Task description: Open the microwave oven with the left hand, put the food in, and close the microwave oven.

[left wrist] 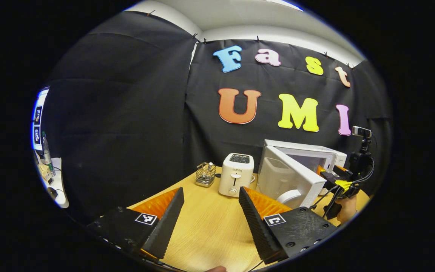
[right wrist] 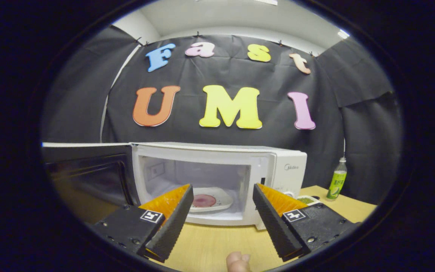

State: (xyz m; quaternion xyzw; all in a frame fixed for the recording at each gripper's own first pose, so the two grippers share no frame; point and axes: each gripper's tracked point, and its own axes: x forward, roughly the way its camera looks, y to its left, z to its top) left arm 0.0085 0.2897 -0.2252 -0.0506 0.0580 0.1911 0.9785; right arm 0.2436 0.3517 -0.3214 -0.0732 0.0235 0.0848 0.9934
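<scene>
The white microwave (right wrist: 286,166) stands in front of me with its door (right wrist: 89,175) swung wide open to the left. Inside the cavity lies a white plate (right wrist: 221,204) with a round reddish piece of food (right wrist: 204,200) on it. My right gripper (right wrist: 222,187) is open just outside the cavity, level with the plate, with nothing between its fingers. In the left gripper view the microwave (left wrist: 308,153) sits at the right with its door (left wrist: 285,179) open, and the right gripper (left wrist: 338,183) is at its mouth. My left gripper (left wrist: 210,190) hangs open over the table, holding nothing.
On the wooden table (left wrist: 210,226) a white toaster (left wrist: 236,174) and a small wire basket (left wrist: 205,174) stand left of the microwave. A green bottle (right wrist: 337,184) and a small dish (right wrist: 306,199) sit to its right. A camera on a stand (left wrist: 361,133) rises behind it.
</scene>
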